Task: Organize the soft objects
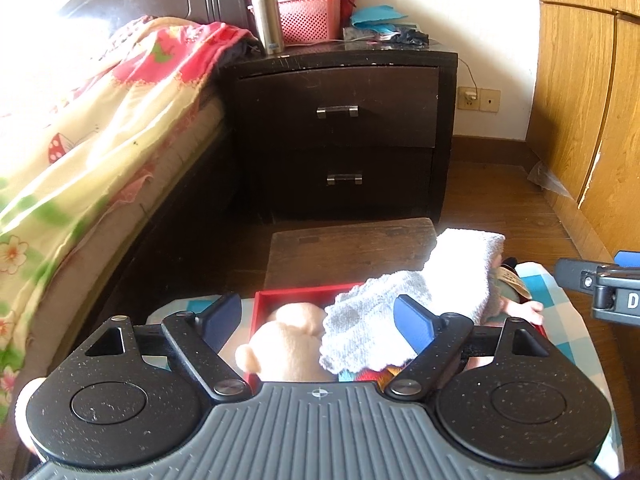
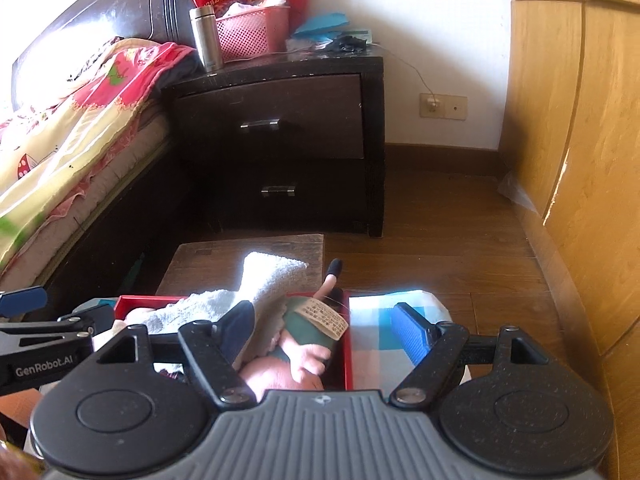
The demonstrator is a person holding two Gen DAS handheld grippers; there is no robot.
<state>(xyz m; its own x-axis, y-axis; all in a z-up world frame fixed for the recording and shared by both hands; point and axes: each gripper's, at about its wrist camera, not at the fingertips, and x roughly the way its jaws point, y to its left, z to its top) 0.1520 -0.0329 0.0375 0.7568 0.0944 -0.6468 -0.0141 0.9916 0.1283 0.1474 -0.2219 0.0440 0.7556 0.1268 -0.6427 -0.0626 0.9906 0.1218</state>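
Each speckled black two-finger gripper (image 1: 318, 320) (image 2: 328, 330) bore blue ribbed pads, silver pivot screws, a grey ridged housing; perhaps "GenRobot.AI" at nine o'clock.

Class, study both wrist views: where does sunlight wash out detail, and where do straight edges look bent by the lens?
Left wrist view: sunlight blows out the white towel and the floral quilt at upper left; the wooden wardrobe bows along the right edge. Right wrist view: glare whitens the towel's top and a strip of the checked cloth; the wardrobe curves likewise.
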